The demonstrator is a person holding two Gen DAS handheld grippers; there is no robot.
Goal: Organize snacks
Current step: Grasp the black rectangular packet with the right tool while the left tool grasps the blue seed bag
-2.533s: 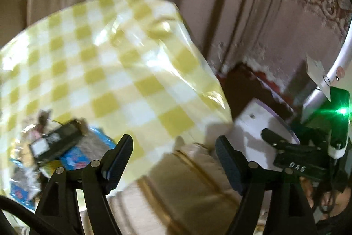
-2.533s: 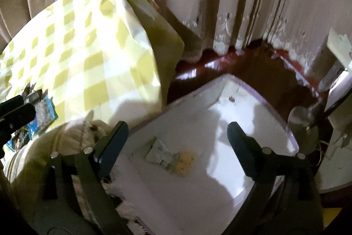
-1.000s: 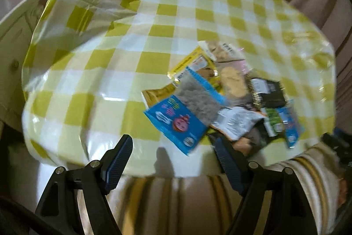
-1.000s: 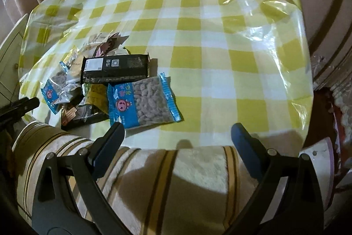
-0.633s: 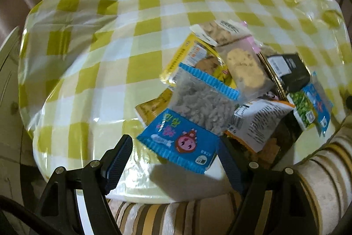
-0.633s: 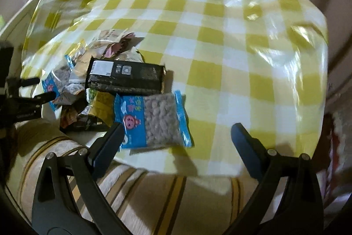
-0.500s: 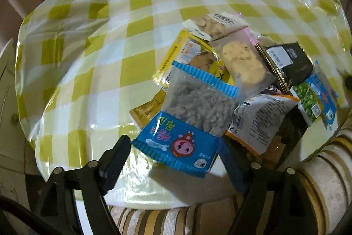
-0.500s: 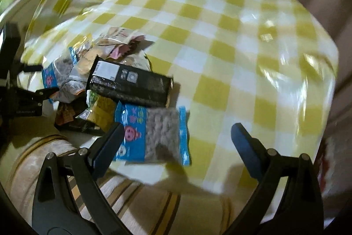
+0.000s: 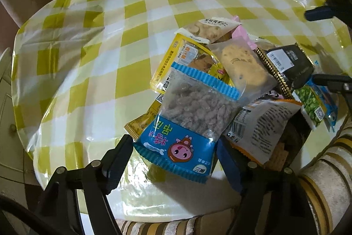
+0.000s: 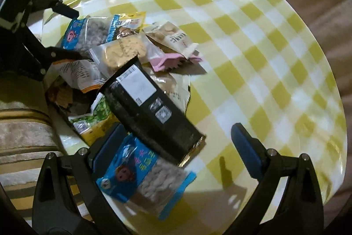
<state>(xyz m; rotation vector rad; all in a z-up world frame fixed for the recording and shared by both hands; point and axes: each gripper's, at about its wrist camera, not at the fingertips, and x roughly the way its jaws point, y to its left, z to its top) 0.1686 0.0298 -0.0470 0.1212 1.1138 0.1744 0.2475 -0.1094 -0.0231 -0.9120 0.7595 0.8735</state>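
Observation:
A heap of snack packets lies near the front edge of a round table (image 9: 136,14) with a yellow checked cloth. On top lies a blue packet with a pink cartoon face (image 9: 189,124). Its lower end sits between the fingers of my left gripper (image 9: 173,160), whose jaws are closing; the pads are not clearly pressing it. My right gripper (image 10: 176,149) stands wide open over a black box (image 10: 149,107) and a second blue packet of nuts (image 10: 143,180), holding nothing. In the right wrist view my left gripper (image 10: 70,33) straddles the first blue packet (image 10: 85,33).
The heap also holds a bagged cookie (image 9: 242,67), a yellow packet (image 9: 182,58), a beige packet (image 9: 209,29), a green pea packet (image 9: 310,102) and a white and orange one (image 9: 259,127). Striped beige upholstery (image 9: 325,180) borders the table's near edge. Curtains hang behind.
Both grippers swung from the floor side onto the table. The left came close to the heap, with the blue packet now between its fingers. The right rolled and slid over the black box.

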